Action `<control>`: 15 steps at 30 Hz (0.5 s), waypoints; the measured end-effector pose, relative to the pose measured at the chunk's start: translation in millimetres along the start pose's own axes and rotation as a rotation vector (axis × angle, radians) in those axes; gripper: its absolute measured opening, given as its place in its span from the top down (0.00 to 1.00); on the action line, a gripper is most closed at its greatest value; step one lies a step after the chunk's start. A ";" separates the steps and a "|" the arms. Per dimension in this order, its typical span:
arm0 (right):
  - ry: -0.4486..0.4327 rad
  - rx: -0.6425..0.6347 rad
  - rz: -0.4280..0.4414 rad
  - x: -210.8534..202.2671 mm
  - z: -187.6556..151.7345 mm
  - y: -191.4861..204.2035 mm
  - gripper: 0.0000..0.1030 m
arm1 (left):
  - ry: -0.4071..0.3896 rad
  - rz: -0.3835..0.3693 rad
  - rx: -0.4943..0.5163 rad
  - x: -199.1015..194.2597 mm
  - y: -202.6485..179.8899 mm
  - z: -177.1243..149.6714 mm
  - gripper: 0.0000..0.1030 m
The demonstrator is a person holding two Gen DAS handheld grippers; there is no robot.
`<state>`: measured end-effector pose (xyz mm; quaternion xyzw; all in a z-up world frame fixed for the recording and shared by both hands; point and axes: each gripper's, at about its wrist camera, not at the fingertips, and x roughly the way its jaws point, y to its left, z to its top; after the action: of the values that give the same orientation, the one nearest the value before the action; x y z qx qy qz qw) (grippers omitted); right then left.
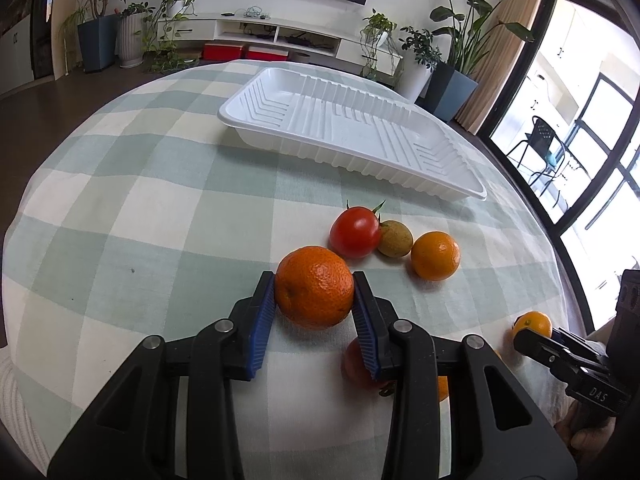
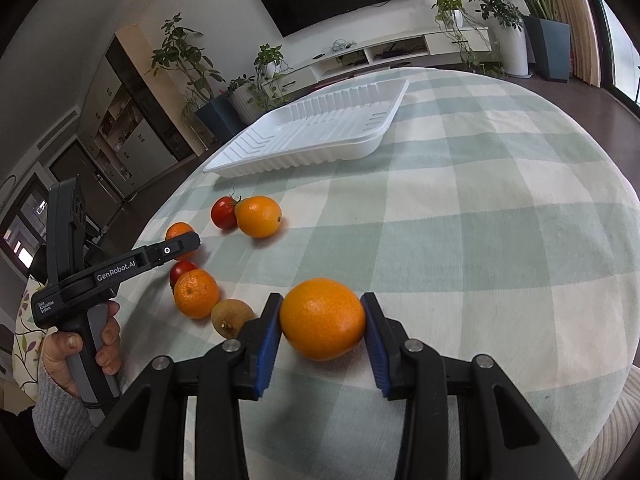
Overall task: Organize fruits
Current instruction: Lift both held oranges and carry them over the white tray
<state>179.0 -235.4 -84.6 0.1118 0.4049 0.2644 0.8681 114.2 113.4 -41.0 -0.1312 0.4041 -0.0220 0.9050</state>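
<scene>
My left gripper (image 1: 314, 280) is shut on a rough-skinned orange (image 1: 314, 286), low over the checked cloth. Just beyond it lie a red tomato (image 1: 355, 232), a small brownish fruit (image 1: 395, 238) and a small orange (image 1: 435, 255). A second tomato (image 1: 354, 362) shows partly under my right-hand finger. My right gripper (image 2: 322, 308) is shut on a smooth orange (image 2: 322, 318) near the table's front. In that view the left gripper (image 2: 186, 242) is at the left, with a tomato (image 2: 182, 272), a mandarin (image 2: 196, 294) and a brown fruit (image 2: 232, 318) close by.
A white ribbed tray (image 1: 400, 176), nothing in it, sits at the far side of the round table (image 2: 480, 200). A hand (image 2: 80, 344) in a grey sleeve holds the left gripper's handle. Potted plants and a TV cabinet stand beyond the table.
</scene>
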 end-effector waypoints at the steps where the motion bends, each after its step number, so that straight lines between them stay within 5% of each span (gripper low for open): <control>1: 0.000 0.005 0.004 0.3 0.2 -1.0 0.59 | -0.001 0.000 0.000 -0.5 -0.1 0.0 0.66; 15: -0.009 0.125 0.104 -1.4 4.6 -17.7 0.59 | 0.000 -0.013 -0.007 -3.2 -0.3 1.6 0.66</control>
<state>188.3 -250.9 -88.0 0.1881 0.4104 0.2829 0.8463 113.2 113.9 -37.6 -0.1369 0.4033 -0.0266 0.9044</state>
